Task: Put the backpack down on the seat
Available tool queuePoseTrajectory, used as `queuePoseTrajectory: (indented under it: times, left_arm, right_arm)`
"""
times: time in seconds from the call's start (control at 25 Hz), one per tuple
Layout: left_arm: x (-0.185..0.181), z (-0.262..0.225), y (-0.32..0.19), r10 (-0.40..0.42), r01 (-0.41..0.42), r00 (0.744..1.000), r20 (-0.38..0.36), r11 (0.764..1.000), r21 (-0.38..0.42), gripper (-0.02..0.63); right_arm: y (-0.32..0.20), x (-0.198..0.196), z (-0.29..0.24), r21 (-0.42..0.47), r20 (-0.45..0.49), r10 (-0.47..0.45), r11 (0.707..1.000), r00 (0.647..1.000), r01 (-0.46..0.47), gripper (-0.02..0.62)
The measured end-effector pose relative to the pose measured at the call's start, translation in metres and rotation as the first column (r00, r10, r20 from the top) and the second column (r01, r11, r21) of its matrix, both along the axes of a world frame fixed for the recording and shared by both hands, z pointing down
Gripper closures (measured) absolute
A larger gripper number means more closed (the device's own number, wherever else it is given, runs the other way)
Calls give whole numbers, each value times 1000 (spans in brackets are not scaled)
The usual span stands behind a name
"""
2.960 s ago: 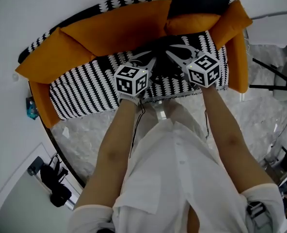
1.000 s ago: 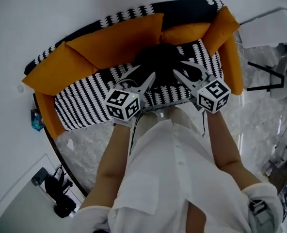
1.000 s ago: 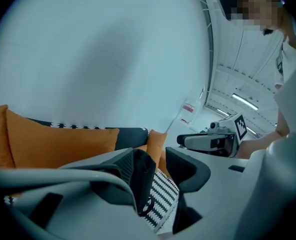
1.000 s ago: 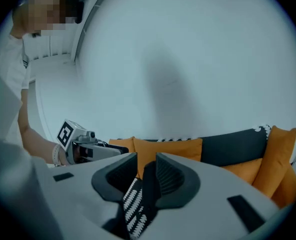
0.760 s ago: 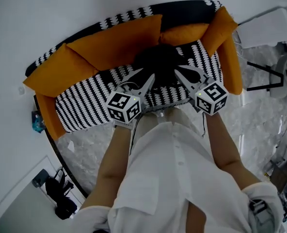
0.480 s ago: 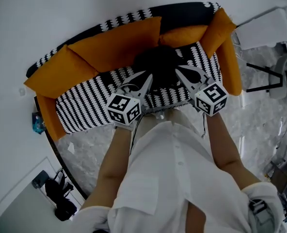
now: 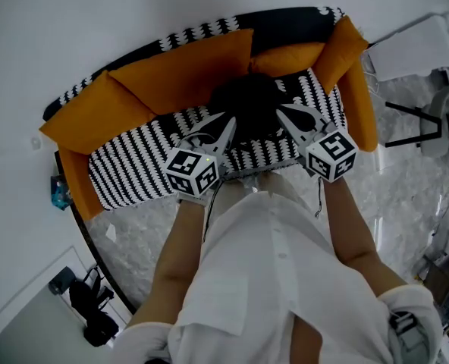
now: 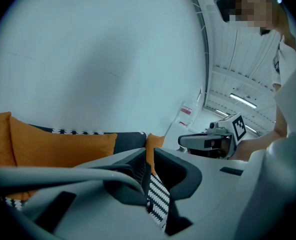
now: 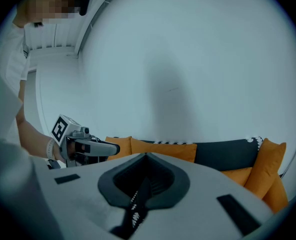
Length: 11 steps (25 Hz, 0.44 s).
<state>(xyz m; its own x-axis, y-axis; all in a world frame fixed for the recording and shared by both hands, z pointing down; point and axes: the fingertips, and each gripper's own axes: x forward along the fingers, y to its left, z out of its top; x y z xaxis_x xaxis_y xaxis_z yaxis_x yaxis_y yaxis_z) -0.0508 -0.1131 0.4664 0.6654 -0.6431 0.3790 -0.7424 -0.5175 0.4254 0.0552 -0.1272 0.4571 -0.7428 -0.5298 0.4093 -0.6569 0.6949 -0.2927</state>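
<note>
square black-and-white markers cover left gripper (image 7: 227, 122) and right gripper (image 7: 282, 111) cubes.

The seat (image 7: 126, 165) lies open leftward; orange cushions (image 7: 183, 67) and backpack (image 7: 247, 101) crowd the right.

A plain pale wall (image 7: 95, 21) fills the top of the head view, unbroken and evenly lit. Against it stands a sofa (image 7: 126, 161) with a black-and-white patterned seat and a black back. Orange cushions (image 7: 186, 63) line its back and both ends. The floor (image 7: 133, 218) is grey-white marbled stone. Right of the sofa are a white box-like unit (image 7: 418, 40) and a thin black frame (image 7: 414, 113). A small blue thing (image 7: 58, 190) sits by the sofa's left end. In the left gripper view, strip lights (image 8: 243, 100) glow on a white panelled ceiling (image 8: 238, 64).
</note>
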Motion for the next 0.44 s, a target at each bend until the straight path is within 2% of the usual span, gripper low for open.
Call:
queuePoseTrajectory:
  times: [0.44]
  left_arm:
    - [-7, 2, 6, -11, 11, 1000, 6, 1000, -13, 540]
  right_arm:
    - [6, -6, 2, -9, -9, -25, 1000, 1000, 25, 577]
